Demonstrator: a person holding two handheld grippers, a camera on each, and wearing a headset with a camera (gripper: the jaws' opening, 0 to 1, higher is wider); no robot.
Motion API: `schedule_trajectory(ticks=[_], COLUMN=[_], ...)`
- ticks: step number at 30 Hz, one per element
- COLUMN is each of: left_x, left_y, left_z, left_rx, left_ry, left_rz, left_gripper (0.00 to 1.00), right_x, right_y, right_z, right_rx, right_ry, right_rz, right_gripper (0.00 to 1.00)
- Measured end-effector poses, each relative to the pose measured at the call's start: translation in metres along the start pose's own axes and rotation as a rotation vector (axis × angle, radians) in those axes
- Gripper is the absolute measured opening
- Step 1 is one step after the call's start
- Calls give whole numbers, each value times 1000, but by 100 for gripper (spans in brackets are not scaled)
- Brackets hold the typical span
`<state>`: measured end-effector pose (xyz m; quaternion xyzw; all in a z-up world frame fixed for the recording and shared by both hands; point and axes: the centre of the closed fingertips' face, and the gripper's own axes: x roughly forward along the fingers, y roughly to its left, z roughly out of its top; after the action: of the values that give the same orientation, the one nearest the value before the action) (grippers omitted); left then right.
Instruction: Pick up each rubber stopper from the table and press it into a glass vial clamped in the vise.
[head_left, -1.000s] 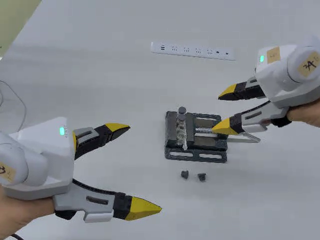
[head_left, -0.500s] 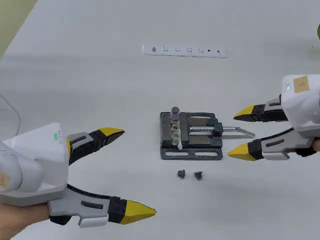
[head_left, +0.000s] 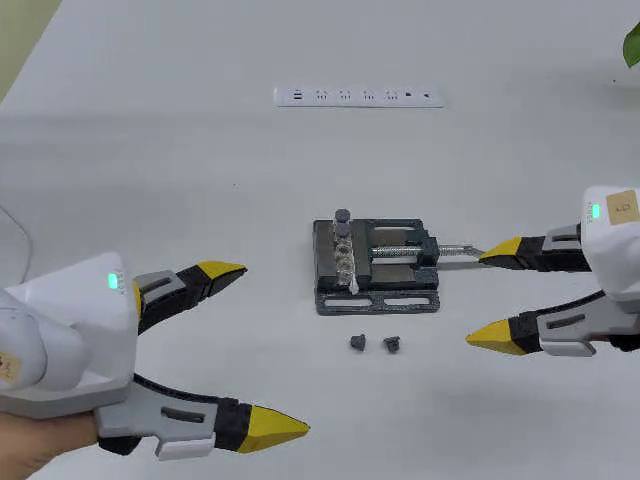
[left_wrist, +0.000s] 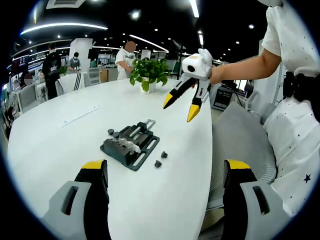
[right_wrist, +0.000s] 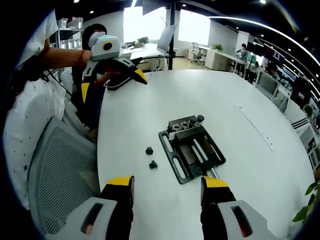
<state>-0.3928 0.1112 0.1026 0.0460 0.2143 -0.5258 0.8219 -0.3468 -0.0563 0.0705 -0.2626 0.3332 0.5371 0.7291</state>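
Note:
A dark vise (head_left: 376, 266) (left_wrist: 130, 147) (right_wrist: 192, 148) sits mid-table and clamps a row of glass vials (head_left: 345, 258); the far vial carries a dark stopper (head_left: 342, 216). Two loose rubber stoppers (head_left: 358, 343) (head_left: 391, 344) lie on the table just in front of the vise, also seen as stoppers (left_wrist: 160, 159) (right_wrist: 151, 157). My left gripper (head_left: 258, 350) hovers open at the lower left, well short of the vise. My right gripper (head_left: 492, 297) hangs open to the right of the vise, level with the screw handle (head_left: 460, 250). Nothing is between either pair of jaws.
A white power strip (head_left: 359, 96) lies at the far side of the white table (head_left: 200, 180). A potted plant (left_wrist: 148, 74) stands on the table's far end. A mesh chair (right_wrist: 55, 175) is beside the table edge. People stand in the background office.
My right gripper has drawn back rightward and down from over the vise. The left gripper has stayed about where it was. The head view has shifted a little.

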Motion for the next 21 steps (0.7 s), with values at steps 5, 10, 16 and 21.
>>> schedule_trajectory(ticks=[5, 10, 16, 21], left_x=[3, 5, 11, 22], left_y=[0, 1, 1, 0], left_z=[-3, -4, -8, -14], left_rx=[5, 14, 30, 69], left_ry=[11, 19, 37, 64], left_rz=[-8, -17, -37, -69], left_gripper=[95, 95, 92, 84], right_x=[-4, -12, -24, -33], right_y=[5, 9, 13, 19], right_z=[-3, -7, -18, -27], right_rx=[20, 33, 58, 80], right_ry=[-27, -64, -96, -116], right_rz=[3, 5, 9, -4], right_gripper=[57, 64, 72, 74])
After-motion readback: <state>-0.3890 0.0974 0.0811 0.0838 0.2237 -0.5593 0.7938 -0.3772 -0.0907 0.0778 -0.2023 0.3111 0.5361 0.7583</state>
